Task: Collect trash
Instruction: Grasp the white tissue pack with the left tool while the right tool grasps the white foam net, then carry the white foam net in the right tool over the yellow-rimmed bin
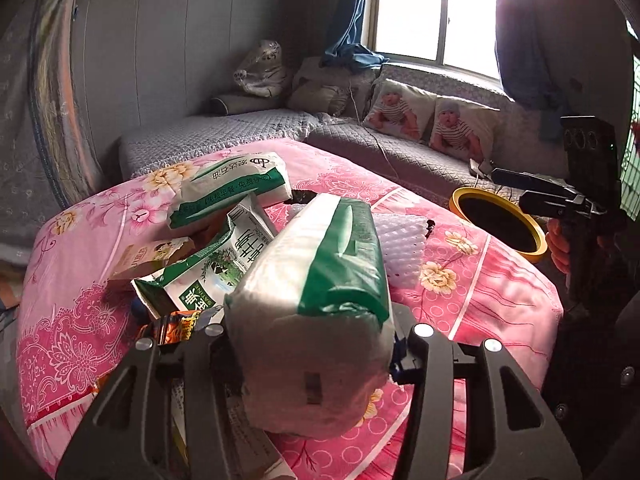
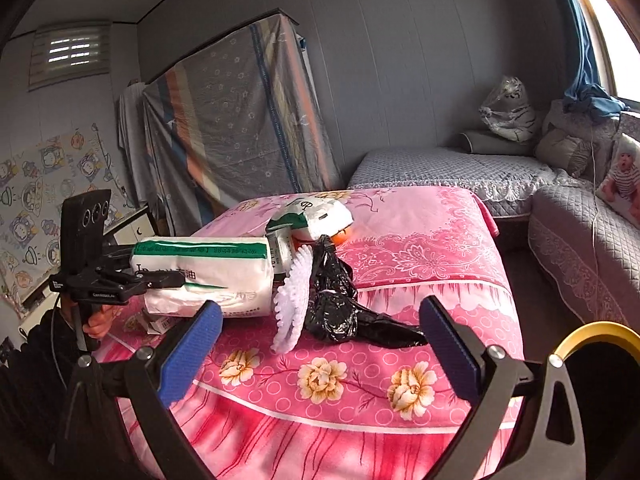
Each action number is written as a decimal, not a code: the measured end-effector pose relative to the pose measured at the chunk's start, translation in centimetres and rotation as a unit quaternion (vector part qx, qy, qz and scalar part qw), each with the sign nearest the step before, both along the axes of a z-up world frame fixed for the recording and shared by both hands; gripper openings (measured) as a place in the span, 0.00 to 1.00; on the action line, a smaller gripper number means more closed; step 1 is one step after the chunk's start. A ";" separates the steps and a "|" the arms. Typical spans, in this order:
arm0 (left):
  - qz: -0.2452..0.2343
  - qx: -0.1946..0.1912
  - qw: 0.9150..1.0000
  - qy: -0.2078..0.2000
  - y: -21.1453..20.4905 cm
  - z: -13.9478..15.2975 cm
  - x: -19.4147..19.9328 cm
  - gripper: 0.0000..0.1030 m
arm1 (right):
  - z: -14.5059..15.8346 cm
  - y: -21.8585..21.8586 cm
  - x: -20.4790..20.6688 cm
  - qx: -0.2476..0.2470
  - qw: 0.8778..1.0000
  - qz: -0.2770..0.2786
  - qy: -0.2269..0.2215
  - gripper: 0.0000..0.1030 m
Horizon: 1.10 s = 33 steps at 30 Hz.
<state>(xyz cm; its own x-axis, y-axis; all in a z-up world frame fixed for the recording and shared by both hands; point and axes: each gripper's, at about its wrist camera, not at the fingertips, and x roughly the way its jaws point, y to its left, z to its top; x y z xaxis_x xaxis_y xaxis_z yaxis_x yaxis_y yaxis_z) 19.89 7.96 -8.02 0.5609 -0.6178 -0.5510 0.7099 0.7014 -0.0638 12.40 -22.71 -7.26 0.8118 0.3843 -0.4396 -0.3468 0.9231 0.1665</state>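
Observation:
My left gripper (image 1: 312,340) is shut on a white and green tissue pack (image 1: 320,280), held just above the pink flowered table; it also shows in the right wrist view (image 2: 200,276). Behind it lie a second tissue pack (image 1: 232,188), a milk carton (image 1: 216,264), a small orange box (image 1: 148,258), a snack wrapper (image 1: 180,326), white foam netting (image 2: 294,296) and a black plastic bag (image 2: 340,304). My right gripper (image 2: 320,348) is open and empty, at the table's near edge in front of the bag. It also shows in the left wrist view (image 1: 520,188).
A yellow-rimmed bin (image 1: 500,224) stands beside the table on the right, also low right in the right wrist view (image 2: 600,336). A grey sofa (image 1: 400,152) with pillows runs behind. A covered cabinet (image 2: 240,120) stands by the far wall.

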 end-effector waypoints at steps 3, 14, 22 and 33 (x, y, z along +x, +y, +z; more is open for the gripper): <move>0.014 -0.036 0.999 -0.017 1.6 1.1 -2.2 0.45 | -0.6 2.1 1.9 -0.038 0.998 0.049 0.026 0.93; 0.113 -0.143 0.980 -0.082 5.6 3.9 -9.6 0.46 | -3.6 7.9 7.5 -0.156 0.982 0.059 0.086 0.68; 0.144 -0.172 0.972 -0.073 7.1 3.3 -10.4 0.46 | -6.4 8.3 11.3 -0.157 0.976 0.045 0.142 0.13; 0.146 -0.199 0.967 -0.057 7.1 3.3 -10.3 0.45 | -1.6 4.2 6.7 0.032 0.972 0.139 0.186 0.12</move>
<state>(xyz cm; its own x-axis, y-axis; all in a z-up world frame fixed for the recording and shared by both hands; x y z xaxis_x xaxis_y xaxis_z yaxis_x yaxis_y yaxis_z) 9.55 15.02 -4.72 0.7863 -0.5750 -0.2260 0.5041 0.8086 -0.3034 19.10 -18.52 -8.90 0.4610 0.6022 -0.6518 -0.4866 0.7858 0.3818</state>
